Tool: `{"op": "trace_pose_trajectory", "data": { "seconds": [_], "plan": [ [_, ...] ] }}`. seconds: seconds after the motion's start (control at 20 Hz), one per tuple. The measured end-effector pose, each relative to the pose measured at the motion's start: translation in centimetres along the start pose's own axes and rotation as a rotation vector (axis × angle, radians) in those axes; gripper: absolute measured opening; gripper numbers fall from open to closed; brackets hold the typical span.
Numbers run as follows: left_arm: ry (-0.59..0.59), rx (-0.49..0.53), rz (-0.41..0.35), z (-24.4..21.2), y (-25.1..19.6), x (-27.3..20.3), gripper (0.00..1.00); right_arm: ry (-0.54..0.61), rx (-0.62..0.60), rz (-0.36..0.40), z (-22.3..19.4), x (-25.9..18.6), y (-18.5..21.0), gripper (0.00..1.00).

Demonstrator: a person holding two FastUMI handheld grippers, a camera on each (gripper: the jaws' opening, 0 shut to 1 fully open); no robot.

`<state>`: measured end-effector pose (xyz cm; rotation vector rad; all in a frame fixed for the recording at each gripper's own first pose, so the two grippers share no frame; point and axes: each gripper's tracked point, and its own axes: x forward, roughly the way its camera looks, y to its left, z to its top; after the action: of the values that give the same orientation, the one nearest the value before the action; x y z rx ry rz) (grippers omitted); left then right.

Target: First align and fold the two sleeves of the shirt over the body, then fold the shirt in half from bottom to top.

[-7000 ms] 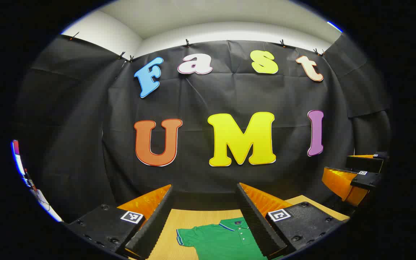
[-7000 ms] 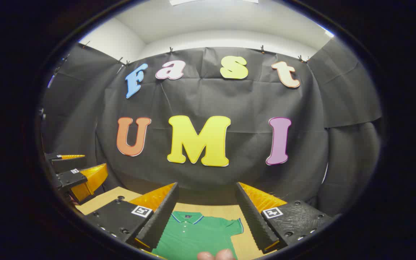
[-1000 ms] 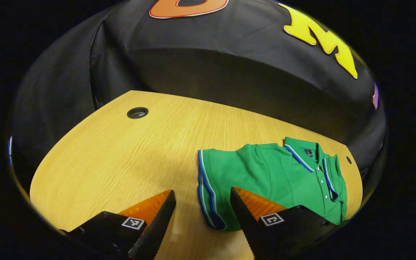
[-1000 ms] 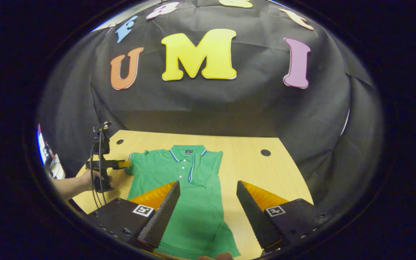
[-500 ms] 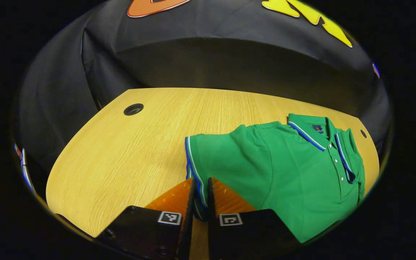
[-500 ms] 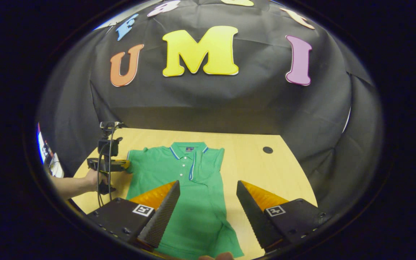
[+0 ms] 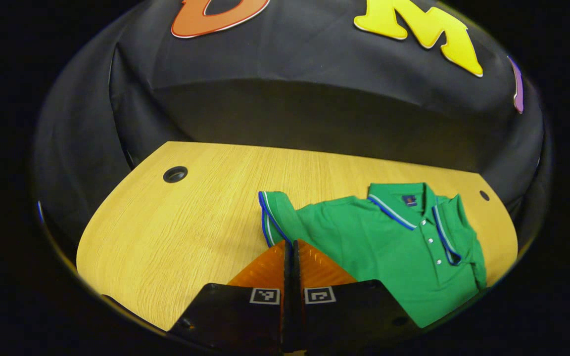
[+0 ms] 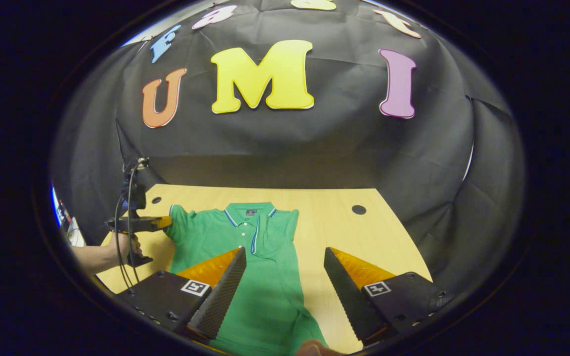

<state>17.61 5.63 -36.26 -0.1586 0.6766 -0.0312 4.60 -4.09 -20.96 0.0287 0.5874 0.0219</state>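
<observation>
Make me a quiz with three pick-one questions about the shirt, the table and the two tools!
1. Where is the shirt?
A. flat on the wooden table
B. hanging on the wall
C. on the floor

2. What colour is the shirt?
A. red
B. green
C. white

3. What is the left tool doing?
A. wide open above the collar
B. lying on the table
C. shut on the sleeve

Answers:
1 A, the shirt lies spread on the table.
2 B, the cloth is green with blue and white trim.
3 C, its two fingers meet on the sleeve's cuff edge, which lifts off the table, while the right tool is open.
</observation>
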Motion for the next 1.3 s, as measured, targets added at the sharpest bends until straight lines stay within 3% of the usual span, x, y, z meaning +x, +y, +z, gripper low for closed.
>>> {"op": "trace_pose_trajectory", "data": {
  "seconds": [0.4,0.85,0.95,1.1,1.3],
  "plan": [
    [-0.025,0.086,-0.063,3.4,-7.4,-2.0,0.06,-0.048,0.070,-0.017,1.1,-1.5,-2.3,0.97],
    [0.054,0.121,-0.193,-0.4,-19.7,0.5,0.10,-0.097,0.125,-0.135,1.3,-4.6,-8.0,0.96],
    [0.050,0.112,-0.201,-0.5,-20.5,-0.4,0.20,-0.098,0.106,-0.127,1.2,-4.9,-7.8,0.96],
    [0.016,0.107,-0.165,-0.2,-20.0,-1.4,1.00,-0.101,0.051,-0.091,1.3,-4.5,-6.4,0.96],
    [-0.033,0.073,-0.135,0.9,-17.8,-5.6,1.00,-0.097,-0.008,-0.014,0.9,-3.7,-4.0,0.94]
  ]
}}
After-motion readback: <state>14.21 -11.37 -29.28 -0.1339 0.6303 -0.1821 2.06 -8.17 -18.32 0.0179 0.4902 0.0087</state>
